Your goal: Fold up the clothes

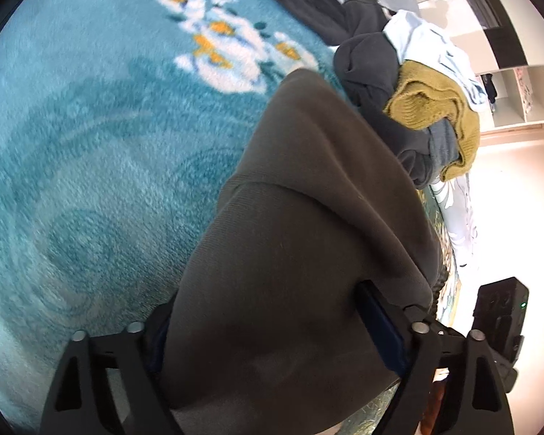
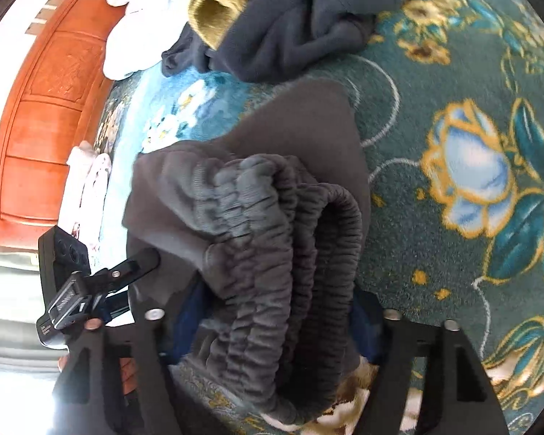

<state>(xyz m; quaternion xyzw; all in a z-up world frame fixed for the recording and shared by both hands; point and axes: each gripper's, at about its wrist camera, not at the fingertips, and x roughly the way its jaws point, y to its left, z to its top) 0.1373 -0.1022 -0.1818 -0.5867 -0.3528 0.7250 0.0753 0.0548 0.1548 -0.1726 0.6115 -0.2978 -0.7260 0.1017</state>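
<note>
I hold grey-brown trousers above a floral blanket. My left gripper (image 1: 272,330) is shut on a smooth folded part of the trousers (image 1: 308,239), which drape forward and hide the fingertips. My right gripper (image 2: 272,311) is shut on the bunched elastic waistband (image 2: 290,239) of the same trousers (image 2: 301,119). The left gripper shows at the left of the right wrist view (image 2: 90,282), close beside the garment.
A pile of unfolded clothes, dark grey (image 1: 370,72), mustard (image 1: 435,108) and pale blue (image 1: 428,40), lies beyond the trousers; it also shows in the right wrist view (image 2: 293,32). The teal blanket (image 1: 90,145) spreads left. An orange wooden headboard (image 2: 43,127) stands at the left.
</note>
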